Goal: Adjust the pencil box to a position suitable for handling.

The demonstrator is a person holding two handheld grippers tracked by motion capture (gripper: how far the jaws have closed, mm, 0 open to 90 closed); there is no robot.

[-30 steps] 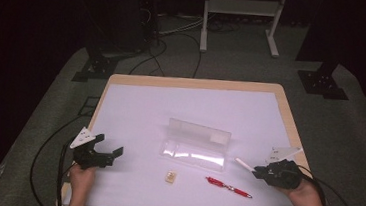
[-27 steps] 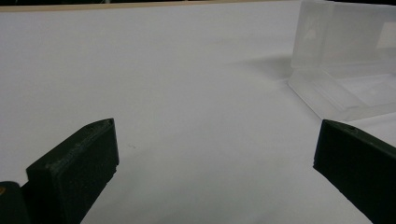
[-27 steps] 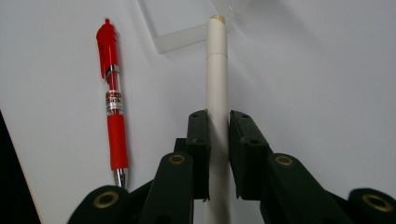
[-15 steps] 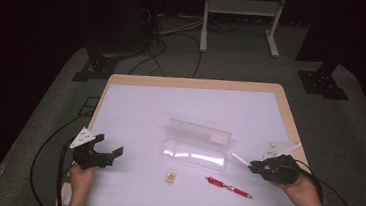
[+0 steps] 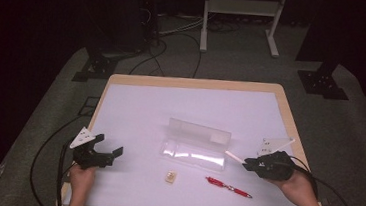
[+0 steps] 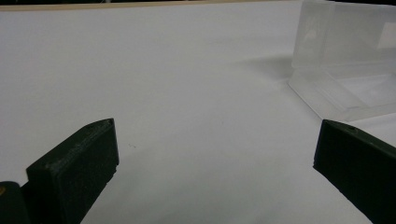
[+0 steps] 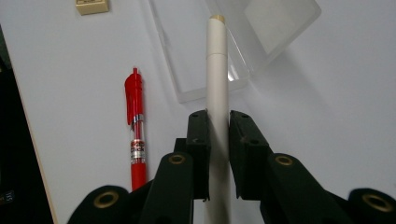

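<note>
The right gripper (image 5: 247,163) sits at the right of the white table (image 5: 190,108), near the person's edge, held in the right hand (image 5: 298,187). Its 2 jaws are nearly together and clamped on a white pen (image 7: 217,79), which sticks out past the fingertips. In the high view the white pen (image 5: 234,157) points left and slightly away, its tip just beside the near right corner of the clear plastic case (image 5: 196,145). In the right gripper view the pen runs straight up between the jaws, and its cream-coloured end lies over the open case (image 7: 205,51).

The case lies open in the middle of the table, its lid standing up along the far side. A red pen (image 5: 228,187) lies flat on the table just near of the case, between the case and the table's near edge; in the right gripper view the red pen (image 7: 136,135) lies to the left of the jaws. A small beige eraser (image 5: 170,177) rests to the left of the red pen, near the case's near side.

The left gripper (image 5: 108,152) is at the left near part of the table, in the left hand (image 5: 82,179). Its 2 jaws stand wide apart with nothing between them, only bare table; the case (image 6: 345,70) shows at the far right of the left gripper view.
</note>
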